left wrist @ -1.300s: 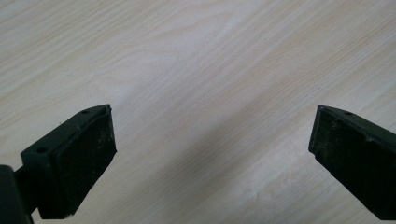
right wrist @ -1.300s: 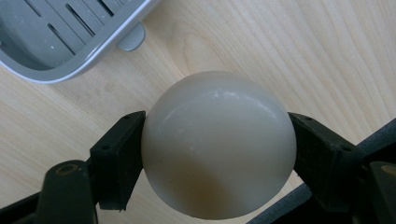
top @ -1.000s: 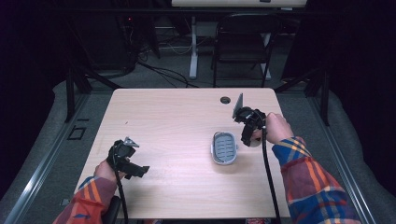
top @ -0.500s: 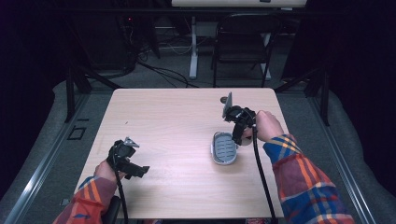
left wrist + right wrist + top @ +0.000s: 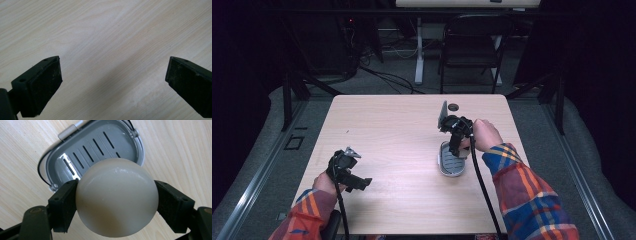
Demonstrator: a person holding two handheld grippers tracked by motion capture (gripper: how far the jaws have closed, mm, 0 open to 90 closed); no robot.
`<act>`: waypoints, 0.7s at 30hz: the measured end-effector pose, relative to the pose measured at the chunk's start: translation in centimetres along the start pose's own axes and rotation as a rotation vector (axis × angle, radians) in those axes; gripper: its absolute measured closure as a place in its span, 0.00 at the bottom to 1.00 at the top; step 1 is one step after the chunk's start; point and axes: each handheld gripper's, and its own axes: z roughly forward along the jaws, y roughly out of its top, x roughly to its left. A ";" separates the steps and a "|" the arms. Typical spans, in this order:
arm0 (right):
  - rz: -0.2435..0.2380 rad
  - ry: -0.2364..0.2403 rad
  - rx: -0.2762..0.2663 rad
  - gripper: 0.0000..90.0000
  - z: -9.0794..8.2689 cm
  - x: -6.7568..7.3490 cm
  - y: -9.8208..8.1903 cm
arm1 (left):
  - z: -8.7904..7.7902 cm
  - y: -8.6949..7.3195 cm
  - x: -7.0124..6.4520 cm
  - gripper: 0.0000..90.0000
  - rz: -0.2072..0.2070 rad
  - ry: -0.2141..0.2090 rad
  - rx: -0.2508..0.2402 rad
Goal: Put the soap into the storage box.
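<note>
Right gripper view: a rounded, cream-white bar of soap (image 5: 117,199) sits clamped between the two black jaws of the right gripper (image 5: 117,203), one pad on each flank.
Soap, feel: glossy and smooth with a highlight on top, so I judge it slippery and hard, light enough for one gripper; a curved bar like this could squirt out if squeezed off-centre.
Soap, hold: best taken across its widest middle, pads flat on opposite sides, which is how it looks held now.
Soap dish: a grey oval soap dish (image 5: 96,150) with drain slots and a thin wire rim lies open on the desk (image 5: 22,152), beyond and below the soap, apart from it.
Soap and dish: the bar hangs over the near edge of the dish, not yet inside it.
High view: the right gripper (image 5: 454,142) hovers just above the soap dish (image 5: 450,165) on the right half of the desk (image 5: 392,125).
Left gripper: jaws spread wide with nothing between them, over bare wood (image 5: 112,67); it rests near the front left of the desk (image 5: 362,183), well apart from the dish.
</note>
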 end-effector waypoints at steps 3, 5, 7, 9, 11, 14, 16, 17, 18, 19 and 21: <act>-0.008 0.006 -0.003 0.26 0.2 0.3 0.4 | 0.0 0.0 0.0 0.01 0.001 0.000 0.000; -0.010 0.011 -0.005 0.26 0.4 0.4 0.7 | 0.0 0.0 0.0 0.01 0.001 -0.001 0.001; -0.019 0.013 0.000 0.26 0.5 0.6 1.0 | 0.0 0.0 0.0 0.01 0.002 0.000 0.003; -0.025 0.020 -0.004 0.26 0.6 0.7 1.2 | 0.0 0.0 0.0 0.01 0.002 0.000 0.004; -0.030 0.025 -0.006 0.26 0.8 0.9 1.4 | 0.0 0.0 0.0 0.01 0.002 0.000 0.004; -0.037 0.029 -0.004 0.26 1.2 1.2 1.7 | 0.0 0.0 0.0 0.01 0.003 0.001 0.004; -0.044 0.034 0.002 0.26 1.4 1.4 1.9 | 0.0 0.0 0.0 0.01 0.003 0.000 0.005; -0.046 0.035 0.004 0.26 1.6 1.4 2.0 | 0.0 0.0 0.0 0.01 0.003 0.000 0.004; -0.045 0.036 0.002 0.26 1.7 1.5 2.0 | 0.0 0.0 0.0 0.01 0.003 0.000 0.004; -0.046 0.037 0.007 0.26 1.8 1.5 2.0 | 0.1 0.0 0.0 0.01 0.002 0.000 0.004; -0.045 0.041 0.005 0.26 2.1 1.5 2.0 | 0.1 0.0 0.0 0.01 0.003 0.000 0.005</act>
